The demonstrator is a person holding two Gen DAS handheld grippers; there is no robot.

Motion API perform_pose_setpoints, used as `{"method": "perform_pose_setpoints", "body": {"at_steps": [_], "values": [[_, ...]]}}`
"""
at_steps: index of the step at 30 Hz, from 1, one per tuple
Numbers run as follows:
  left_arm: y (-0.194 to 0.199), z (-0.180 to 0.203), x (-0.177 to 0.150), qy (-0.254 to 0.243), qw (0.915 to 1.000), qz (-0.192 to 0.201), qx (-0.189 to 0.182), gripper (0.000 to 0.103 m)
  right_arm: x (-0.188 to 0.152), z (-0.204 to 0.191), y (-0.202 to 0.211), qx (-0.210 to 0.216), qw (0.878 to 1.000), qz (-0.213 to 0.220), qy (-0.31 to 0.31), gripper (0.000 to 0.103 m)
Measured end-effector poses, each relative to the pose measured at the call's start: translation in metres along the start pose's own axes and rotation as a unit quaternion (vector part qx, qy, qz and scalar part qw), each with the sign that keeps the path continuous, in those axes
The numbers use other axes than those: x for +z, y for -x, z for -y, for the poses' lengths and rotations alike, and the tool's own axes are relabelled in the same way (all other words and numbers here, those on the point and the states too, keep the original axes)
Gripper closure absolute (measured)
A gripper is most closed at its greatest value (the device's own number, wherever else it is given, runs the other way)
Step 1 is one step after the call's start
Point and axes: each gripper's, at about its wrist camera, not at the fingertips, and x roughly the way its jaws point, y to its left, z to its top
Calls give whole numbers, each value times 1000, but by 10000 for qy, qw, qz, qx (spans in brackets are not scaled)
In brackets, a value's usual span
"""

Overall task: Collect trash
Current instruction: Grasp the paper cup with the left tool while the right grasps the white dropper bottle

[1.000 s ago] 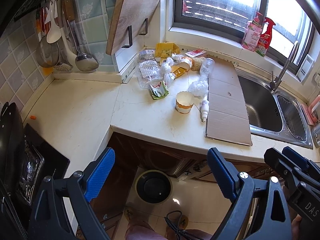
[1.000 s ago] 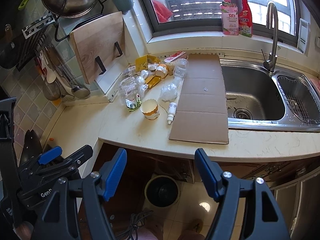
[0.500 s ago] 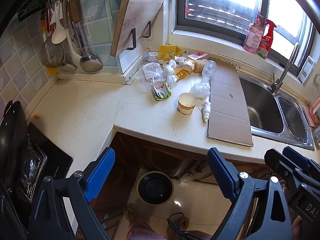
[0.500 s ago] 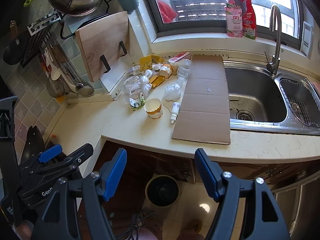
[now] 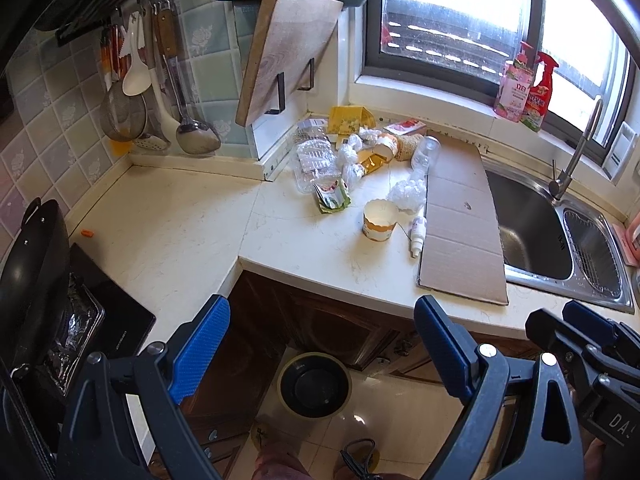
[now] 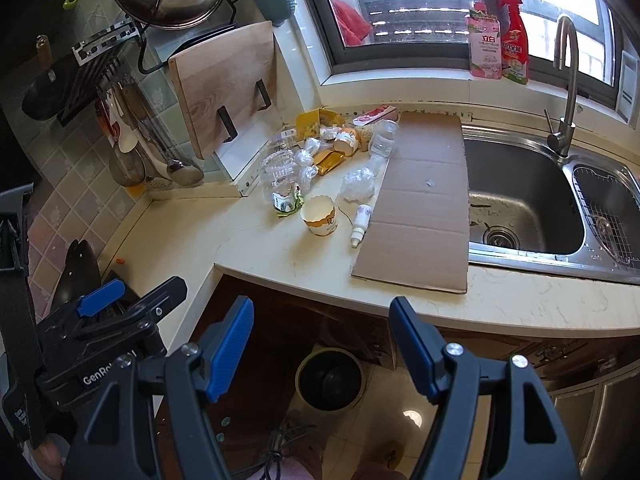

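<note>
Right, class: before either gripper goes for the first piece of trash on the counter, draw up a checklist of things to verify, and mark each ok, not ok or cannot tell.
1. Left gripper jaws open and empty: ok.
2. Right gripper jaws open and empty: ok.
3. Bin on the floor under the counter edge, top uncovered: ok.
4. Paper cup upright, apart from the small white bottle: ok.
5. Whether the paper cup is empty: cannot tell.
6. Cardboard sheet lying flat beside the sink: ok.
</note>
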Motion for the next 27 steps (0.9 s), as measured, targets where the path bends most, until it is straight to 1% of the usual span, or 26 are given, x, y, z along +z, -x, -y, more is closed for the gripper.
{"method": "perform_pose_setpoints", "body": {"at_steps": [3, 5, 9, 11, 13, 15, 17, 18, 20, 22, 25, 26, 27], "values": [[7, -3, -1, 126, 9997, 194, 90, 10, 0, 4, -3, 104, 9999, -66, 54, 32], [9, -7, -2, 200, 9994, 243, 118, 11, 2, 8, -6, 159, 9998, -112, 60, 32], [8, -18, -1, 258, 9994, 234, -71, 11, 8, 13, -15, 210, 9997, -115, 6, 32], [5, -22, 2, 176, 9996, 151, -174, 10, 13, 16, -22, 248, 9996, -142, -69, 32], [-3, -25, 7, 67, 9995, -58, -298, 10, 18, 18, -32, 282, 9993, -203, -165, 32], [-15, -30, 11, 40, 9987, -261, -446, 9, 25, 21, -45, 303, 9987, -288, -277, 33], [-31, -37, 17, 91, 9975, -404, -566, 5, 32, 24, -60, 250, 9984, -363, -366, 36], [-39, -38, 19, 84, 9973, -444, -579, 3, 36, 25, -68, 195, 9981, -420, -394, 40], [-59, -40, 26, -13, 9969, -490, -622, 2, 43, 30, -84, 72, 9975, -535, -457, 45], [-81, -39, 36, -110, 9948, -535, -859, 2, 51, 34, -101, -45, 9964, -654, -533, 49], [-119, -33, 52, -286, 9918, -628, -1074, 2, 63, 39, -131, -125, 9951, -793, -576, 53], [-134, -30, 58, -331, 9905, -705, -1136, 2, 68, 40, -143, -129, 9949, -818, -571, 54], [-151, -28, 63, -338, 9890, -815, -1191, 2, 73, 42, -155, -169, 9946, -851, -572, 57]]}}
